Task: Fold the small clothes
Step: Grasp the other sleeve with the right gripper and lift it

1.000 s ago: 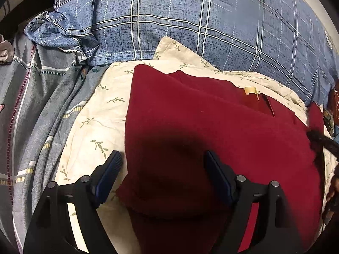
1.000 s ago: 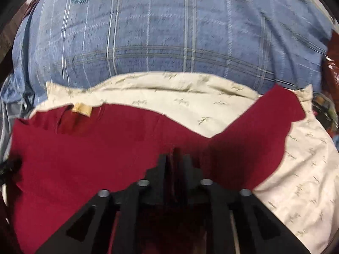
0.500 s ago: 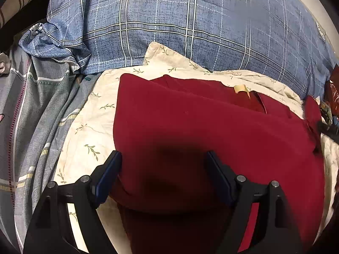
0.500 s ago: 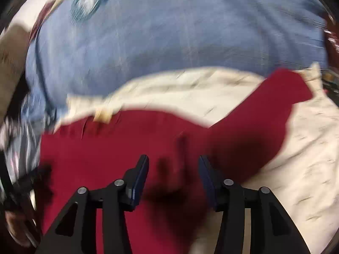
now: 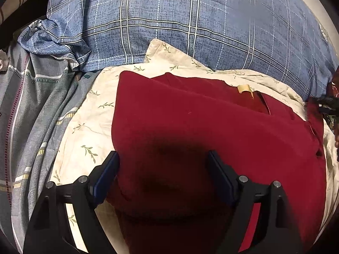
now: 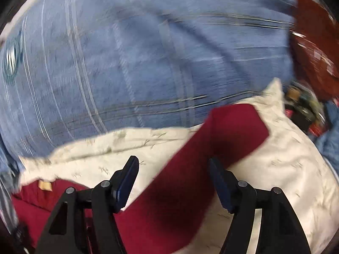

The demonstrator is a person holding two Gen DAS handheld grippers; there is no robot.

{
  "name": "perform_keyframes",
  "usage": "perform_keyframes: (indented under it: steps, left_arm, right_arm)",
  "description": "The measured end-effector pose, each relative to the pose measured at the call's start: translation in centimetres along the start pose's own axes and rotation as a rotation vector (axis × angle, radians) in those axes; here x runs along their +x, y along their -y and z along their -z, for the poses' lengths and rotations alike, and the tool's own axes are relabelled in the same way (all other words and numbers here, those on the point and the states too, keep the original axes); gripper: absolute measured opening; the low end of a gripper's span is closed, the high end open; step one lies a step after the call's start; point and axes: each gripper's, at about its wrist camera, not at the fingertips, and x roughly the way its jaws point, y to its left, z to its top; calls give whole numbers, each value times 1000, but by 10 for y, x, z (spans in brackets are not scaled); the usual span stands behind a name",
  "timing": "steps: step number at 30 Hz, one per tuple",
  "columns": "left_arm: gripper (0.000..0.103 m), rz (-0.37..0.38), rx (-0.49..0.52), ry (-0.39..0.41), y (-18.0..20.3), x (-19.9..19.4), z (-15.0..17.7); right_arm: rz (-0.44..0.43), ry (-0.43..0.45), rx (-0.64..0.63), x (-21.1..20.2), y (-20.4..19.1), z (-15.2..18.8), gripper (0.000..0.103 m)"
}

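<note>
A dark red garment (image 5: 201, 127) with a tan neck label (image 5: 243, 88) lies on a cream leaf-print cloth (image 5: 84, 127); its left side is folded over. My left gripper (image 5: 164, 169) hovers over the near folded part. Its jaws are wide and opening slightly, and the pads are clear of the fabric. In the blurred right wrist view, the garment's sleeve (image 6: 222, 131) stretches out to the upper right over the cream cloth (image 6: 286, 165). My right gripper (image 6: 173, 169) is above the sleeve's base. Its jaws are opening and straddle the red fabric without pressing on it.
A blue plaid pillow (image 5: 190, 21) fills the back. Grey striped bedding (image 5: 31, 116) lies at the left. In the right wrist view, small cluttered items (image 6: 305, 110) and a dark red patterned thing (image 6: 313, 42) sit at the far right.
My right gripper was shut on the red fabric; it has let go, opened, and swung right along the sleeve. My left gripper has barely moved.
</note>
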Motion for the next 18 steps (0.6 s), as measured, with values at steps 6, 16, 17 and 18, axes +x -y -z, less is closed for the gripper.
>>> perform_keyframes:
  steps: [6, 16, 17, 18]
  left_arm:
    - [84, 14, -19, -4, -3, 1, -1]
    - [84, 28, -63, -9, -9, 0, -1]
    - [84, 25, -63, -7, -9, 0, 0]
    - [84, 24, -62, -7, -9, 0, 0]
  right_arm:
    - [72, -6, -33, -6, 18, 24, 7]
    - [145, 85, 250, -118, 138, 133, 52]
    - [140, 103, 277, -123, 144, 134, 52]
    - [133, 127, 299, -130, 150, 133, 54]
